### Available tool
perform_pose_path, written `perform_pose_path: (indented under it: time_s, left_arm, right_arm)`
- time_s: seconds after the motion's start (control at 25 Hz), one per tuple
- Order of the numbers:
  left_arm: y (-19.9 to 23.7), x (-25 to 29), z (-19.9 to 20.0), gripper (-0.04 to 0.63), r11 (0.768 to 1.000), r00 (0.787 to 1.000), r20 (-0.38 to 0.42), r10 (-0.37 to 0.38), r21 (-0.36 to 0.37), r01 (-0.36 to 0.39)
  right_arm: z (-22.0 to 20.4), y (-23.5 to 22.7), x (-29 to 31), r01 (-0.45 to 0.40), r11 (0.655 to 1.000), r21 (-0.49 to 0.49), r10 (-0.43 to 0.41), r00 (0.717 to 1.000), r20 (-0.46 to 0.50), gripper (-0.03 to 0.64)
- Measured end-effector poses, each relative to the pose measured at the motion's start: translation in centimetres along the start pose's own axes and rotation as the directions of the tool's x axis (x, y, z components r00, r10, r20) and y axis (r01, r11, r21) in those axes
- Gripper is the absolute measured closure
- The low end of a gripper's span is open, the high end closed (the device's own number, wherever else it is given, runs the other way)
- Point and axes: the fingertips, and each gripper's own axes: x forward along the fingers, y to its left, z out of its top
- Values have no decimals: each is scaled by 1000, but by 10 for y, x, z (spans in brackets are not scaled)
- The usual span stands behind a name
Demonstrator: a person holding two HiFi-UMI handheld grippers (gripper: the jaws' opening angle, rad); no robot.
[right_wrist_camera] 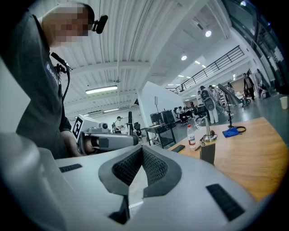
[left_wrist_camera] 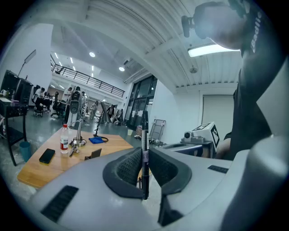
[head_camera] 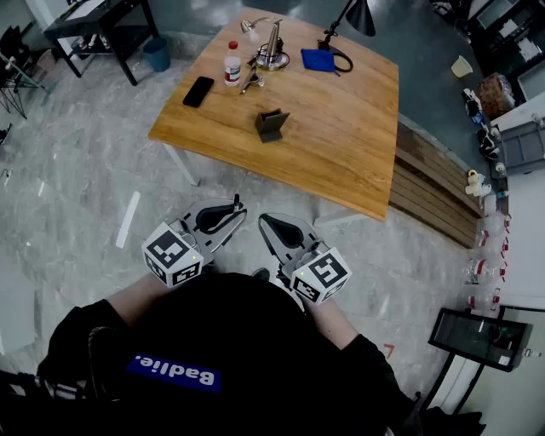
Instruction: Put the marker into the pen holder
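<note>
My left gripper (head_camera: 223, 218) is shut on a black marker (left_wrist_camera: 145, 155), which stands upright between its pads; its tip pokes out at the jaws (head_camera: 236, 203). Beside it, my right gripper (head_camera: 277, 231) is shut with nothing in it (right_wrist_camera: 141, 155). Both are held close to the person's body, over the floor and short of the table. The pen holder (head_camera: 271, 124), a small dark grey box, stands near the middle of the wooden table (head_camera: 341, 145). It also shows in the left gripper view (left_wrist_camera: 93, 154) and the right gripper view (right_wrist_camera: 207, 152).
At the table's far side are a white bottle (head_camera: 232, 64), a black phone (head_camera: 198, 91), a metal stand (head_camera: 271, 47), a blue cloth (head_camera: 319, 60) and a black desk lamp (head_camera: 358, 15). Wooden planks (head_camera: 434, 192) lie on the floor right of the table.
</note>
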Motion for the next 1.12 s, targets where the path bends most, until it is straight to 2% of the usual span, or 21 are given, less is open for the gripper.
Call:
perform_pose_path:
  time_s: [0.44,0.68,0.92,1.12]
  left_arm:
    - [-4,-2,-3,541,1000,1000,-6,13,6,-13]
    - [0,9,-3,541,998,998,-16,54,26,-54]
    - [32,27,4,541,991,991,15,131,34,-132]
    - [89,48,25,541,990,991,55,123,56,-126]
  right_arm:
    - [-2,4,-2,-21,1000,-10,20,1000,-3,611]
    - [-2,-3,-10,-54,999,-6,54,999,-1,611]
    - [-7,-31,-16,-59,998,-4,59,998,-21,611]
    - [4,-63,5,-25,1000,10,25,999,-27,611]
